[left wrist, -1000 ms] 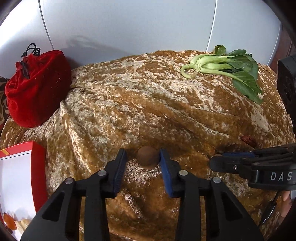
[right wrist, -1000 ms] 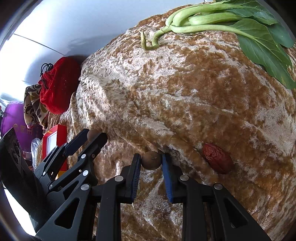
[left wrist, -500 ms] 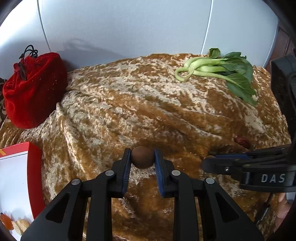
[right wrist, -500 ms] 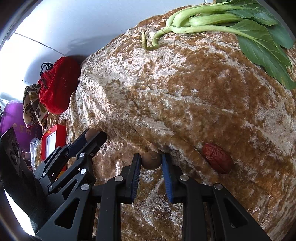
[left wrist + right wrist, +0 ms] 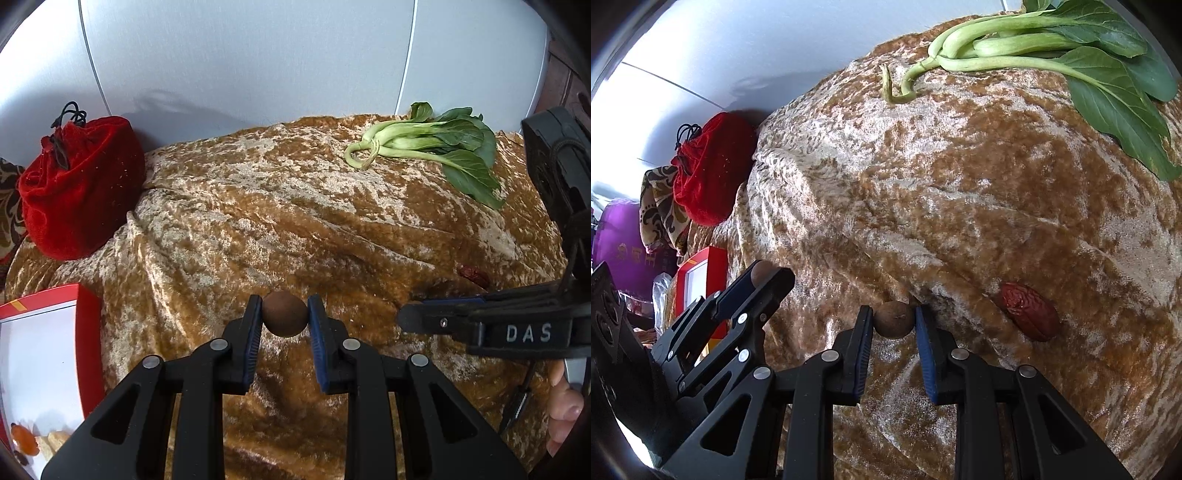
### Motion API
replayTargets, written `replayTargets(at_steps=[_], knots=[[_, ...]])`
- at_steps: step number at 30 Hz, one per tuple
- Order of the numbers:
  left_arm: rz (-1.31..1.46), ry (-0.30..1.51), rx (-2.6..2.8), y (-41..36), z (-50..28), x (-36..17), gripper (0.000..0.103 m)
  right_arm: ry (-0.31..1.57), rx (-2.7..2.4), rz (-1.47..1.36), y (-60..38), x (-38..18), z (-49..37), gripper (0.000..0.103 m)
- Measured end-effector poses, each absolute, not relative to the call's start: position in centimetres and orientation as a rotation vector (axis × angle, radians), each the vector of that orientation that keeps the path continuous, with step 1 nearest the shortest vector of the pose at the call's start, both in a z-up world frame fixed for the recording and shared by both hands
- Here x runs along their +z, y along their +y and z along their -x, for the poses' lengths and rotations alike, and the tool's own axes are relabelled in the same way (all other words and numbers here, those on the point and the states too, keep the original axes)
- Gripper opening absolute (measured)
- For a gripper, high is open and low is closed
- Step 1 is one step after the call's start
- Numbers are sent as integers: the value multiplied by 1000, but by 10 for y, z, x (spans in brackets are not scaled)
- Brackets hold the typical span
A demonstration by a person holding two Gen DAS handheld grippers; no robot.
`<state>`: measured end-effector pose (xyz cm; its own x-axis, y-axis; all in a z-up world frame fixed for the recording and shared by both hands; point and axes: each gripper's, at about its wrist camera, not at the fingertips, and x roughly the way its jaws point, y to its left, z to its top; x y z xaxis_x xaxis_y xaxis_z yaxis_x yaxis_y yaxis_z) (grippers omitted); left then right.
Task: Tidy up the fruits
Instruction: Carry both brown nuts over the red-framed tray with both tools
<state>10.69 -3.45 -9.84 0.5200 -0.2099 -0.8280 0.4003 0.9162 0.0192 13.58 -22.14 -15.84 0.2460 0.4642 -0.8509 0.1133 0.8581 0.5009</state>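
Longan point(image 5: 284, 313) sits pinched between our left claw's point(image 5: 284, 317) pads; our right claw point(image 5: 893, 320) clamps a second longan point(image 5: 893, 318), red date point(image 5: 1028, 312) just beside.

Read "DAS" in pale capitals on the black side of the right tool point(image 5: 439, 320), lower right of the left wrist view. Found gold marks on the purple bag point(image 5: 617, 251) illegible.

Greens point(image 5: 436, 147) far right on cloth point(image 5: 277, 221); pouch point(image 5: 77, 188) far left; box point(image 5: 44, 354) near left; date point(image 5: 1028, 312) right.
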Motion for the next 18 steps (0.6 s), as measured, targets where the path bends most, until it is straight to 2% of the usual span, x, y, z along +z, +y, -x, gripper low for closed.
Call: replayTargets(at_steps=[10,18], knots=[[-247,993,-339,-12,-80,-91,22,1280,296,-559,-219,-141,-127,24],[-256,964,-224,21,-58,-80,22,1245,391,-521,-180,-125,-116,24]])
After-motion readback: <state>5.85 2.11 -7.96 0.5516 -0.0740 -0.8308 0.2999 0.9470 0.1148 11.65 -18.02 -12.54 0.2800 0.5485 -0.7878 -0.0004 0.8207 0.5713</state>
